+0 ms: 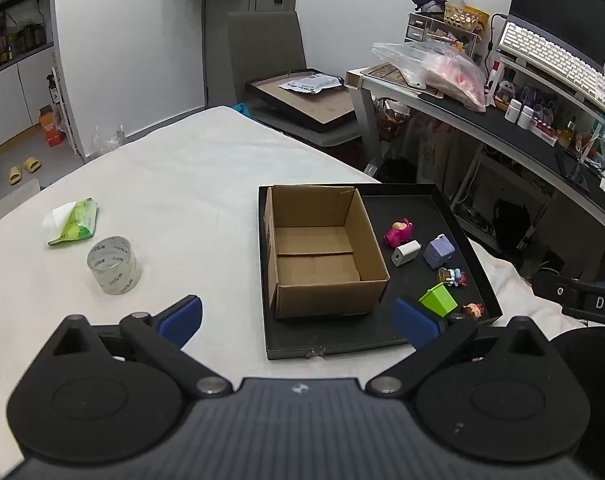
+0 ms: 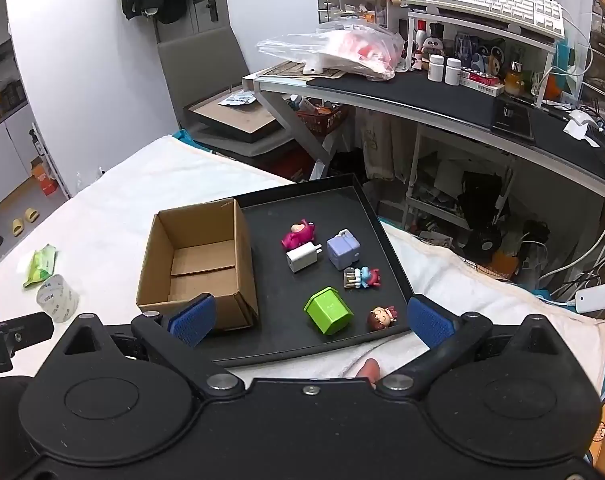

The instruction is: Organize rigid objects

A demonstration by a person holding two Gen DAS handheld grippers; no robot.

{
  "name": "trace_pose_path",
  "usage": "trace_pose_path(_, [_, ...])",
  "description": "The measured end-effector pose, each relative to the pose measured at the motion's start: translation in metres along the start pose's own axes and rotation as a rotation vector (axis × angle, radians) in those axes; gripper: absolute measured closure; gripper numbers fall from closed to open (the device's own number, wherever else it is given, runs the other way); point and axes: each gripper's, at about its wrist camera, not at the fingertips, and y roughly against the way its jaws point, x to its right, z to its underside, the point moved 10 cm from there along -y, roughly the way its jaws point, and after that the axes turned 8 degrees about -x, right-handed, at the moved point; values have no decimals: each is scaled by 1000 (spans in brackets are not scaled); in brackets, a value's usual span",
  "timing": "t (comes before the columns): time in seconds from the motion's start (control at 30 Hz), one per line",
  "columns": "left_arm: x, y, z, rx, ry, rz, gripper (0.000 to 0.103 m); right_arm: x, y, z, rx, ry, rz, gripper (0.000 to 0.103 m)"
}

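Left gripper [image 1: 298, 318] and right gripper [image 2: 308, 318] both tilt downward, jaws spread wide and empty, blue pads at nine and three o'clock.

White capital letters "DAS" stand on the black body of the other handheld tool [image 1: 598, 302] at the right edge of the left wrist view. The clear roll of adhesive tape [image 1: 113, 265] bears repeated grey print, too small to read with certainty.
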Motion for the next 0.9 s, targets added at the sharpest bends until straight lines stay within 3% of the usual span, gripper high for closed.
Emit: trace_pose_path(0.9, [2, -1, 2, -27, -6, 1, 1, 0, -5, 6, -19, 4, 28, 0])
